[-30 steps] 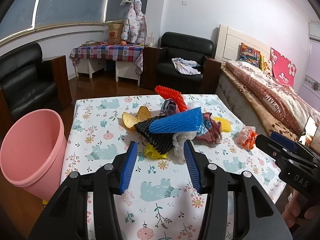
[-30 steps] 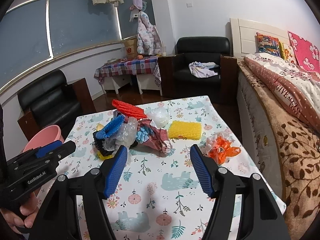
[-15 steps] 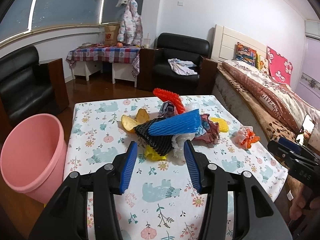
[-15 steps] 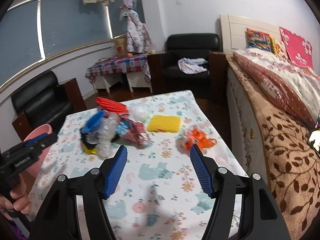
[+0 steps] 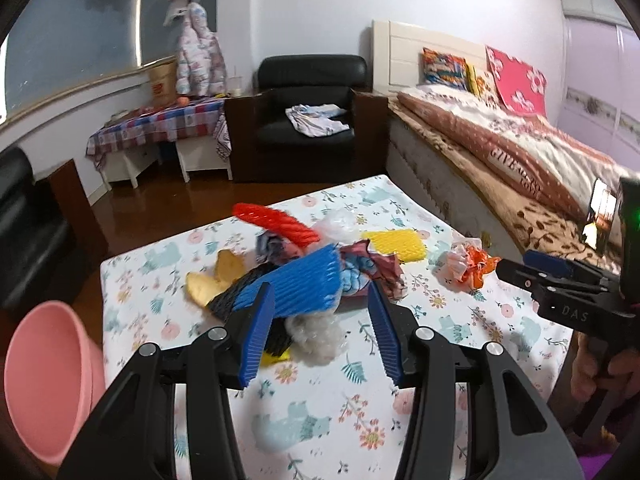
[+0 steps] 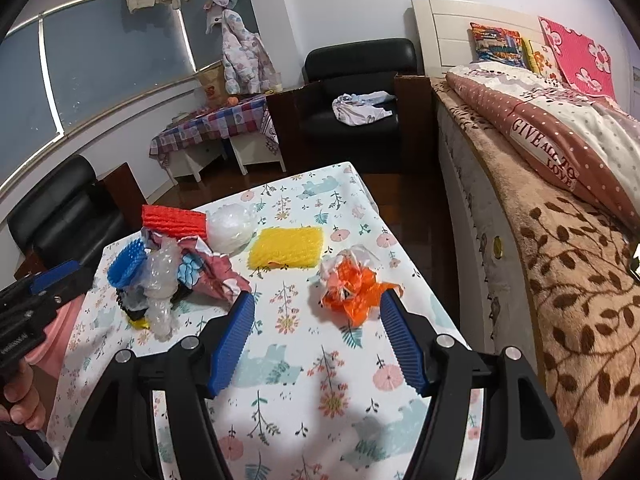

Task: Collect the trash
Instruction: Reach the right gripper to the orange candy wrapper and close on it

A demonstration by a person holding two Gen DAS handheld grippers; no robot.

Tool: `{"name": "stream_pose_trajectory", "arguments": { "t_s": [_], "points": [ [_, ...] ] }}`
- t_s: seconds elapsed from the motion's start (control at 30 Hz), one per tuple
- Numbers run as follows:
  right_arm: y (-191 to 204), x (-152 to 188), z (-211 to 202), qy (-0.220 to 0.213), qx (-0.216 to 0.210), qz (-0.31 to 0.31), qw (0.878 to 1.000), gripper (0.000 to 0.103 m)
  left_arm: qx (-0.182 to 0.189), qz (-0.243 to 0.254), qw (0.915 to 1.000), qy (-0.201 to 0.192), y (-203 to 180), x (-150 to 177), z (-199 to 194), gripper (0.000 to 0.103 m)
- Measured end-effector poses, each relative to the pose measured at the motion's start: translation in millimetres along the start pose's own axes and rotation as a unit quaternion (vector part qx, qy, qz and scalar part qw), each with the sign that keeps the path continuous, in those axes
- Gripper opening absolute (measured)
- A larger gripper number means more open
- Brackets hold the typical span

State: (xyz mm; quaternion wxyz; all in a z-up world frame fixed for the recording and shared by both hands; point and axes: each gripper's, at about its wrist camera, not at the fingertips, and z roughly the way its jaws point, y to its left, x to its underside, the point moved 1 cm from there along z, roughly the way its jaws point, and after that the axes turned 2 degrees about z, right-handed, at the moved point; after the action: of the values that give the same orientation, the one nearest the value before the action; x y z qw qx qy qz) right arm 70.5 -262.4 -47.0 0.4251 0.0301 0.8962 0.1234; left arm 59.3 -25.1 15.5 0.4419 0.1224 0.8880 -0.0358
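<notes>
Trash is piled on the flowered tablecloth [image 5: 320, 412]: a blue foam net [image 5: 304, 284], a red one [image 5: 276, 220], a black one [image 5: 236, 300], clear plastic [image 5: 316, 332] and a crumpled patterned wrapper [image 5: 368, 268]. My left gripper [image 5: 320, 286] is open just short of the blue net, holding nothing. A yellow foam net [image 6: 286, 248] lies apart from the pile. The orange wrapper [image 6: 352, 288] sits just ahead of my open right gripper [image 6: 317, 298], near its right fingertip and not pressed. A pink bin [image 5: 44, 380] stands off the table's left side.
A bed [image 6: 560, 240] runs close along the table's right edge. A black armchair [image 6: 356, 92] and a checked side table [image 6: 216, 124] stand beyond the far end. Yellow peel [image 5: 216, 280] lies left of the pile. A hand [image 6: 20, 400] holds the left gripper.
Both grippers moved closer to the trash and rolled a little. The right one has come up to the orange wrapper and the left one up to the blue net. Both stay open.
</notes>
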Motion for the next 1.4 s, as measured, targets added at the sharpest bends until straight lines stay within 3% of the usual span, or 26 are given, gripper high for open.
{"name": "stream_pose_trajectory", "arguments": {
  "t_s": [0.3,0.6,0.73,0.8,1.03,1.1,1.13,1.17,1.4],
  "points": [
    [-9,-4,17,0.025,-0.005,0.003,1.000,0.065,-0.022,0.027,0.9990,0.030,-4,-6,38,0.049],
    [-9,-8,39,0.046,0.013,-0.007,0.999,0.065,-0.006,0.005,0.9996,0.026,11,3,46,0.049],
    [-4,-15,47,0.044,0.022,-0.019,0.999,0.065,0.010,-0.023,0.9992,0.032,23,8,49,0.020],
    [-3,-19,51,0.043,0.028,-0.026,0.998,0.065,0.018,-0.048,0.9981,0.034,33,11,49,0.012],
    [-7,-20,77,0.069,0.053,-0.043,0.995,0.065,0.036,-0.106,0.9934,0.028,60,16,33,0.007],
    [-8,-17,82,0.075,0.055,-0.045,0.995,0.062,0.036,-0.113,0.9927,0.020,65,15,24,0.007],
    [-9,-15,84,0.080,0.055,-0.046,0.994,0.052,0.036,-0.116,0.9925,0.017,67,14,20,0.007],
    [-10,-14,85,0.086,0.053,-0.046,0.994,0.049,0.036,-0.117,0.9924,0.015,68,14,18,0.007],
    [-2,-10,76,0.085,0.040,-0.045,0.995,0.039,0.032,-0.130,0.9910,0.004,78,16,-1,0.007]
  ]
}}
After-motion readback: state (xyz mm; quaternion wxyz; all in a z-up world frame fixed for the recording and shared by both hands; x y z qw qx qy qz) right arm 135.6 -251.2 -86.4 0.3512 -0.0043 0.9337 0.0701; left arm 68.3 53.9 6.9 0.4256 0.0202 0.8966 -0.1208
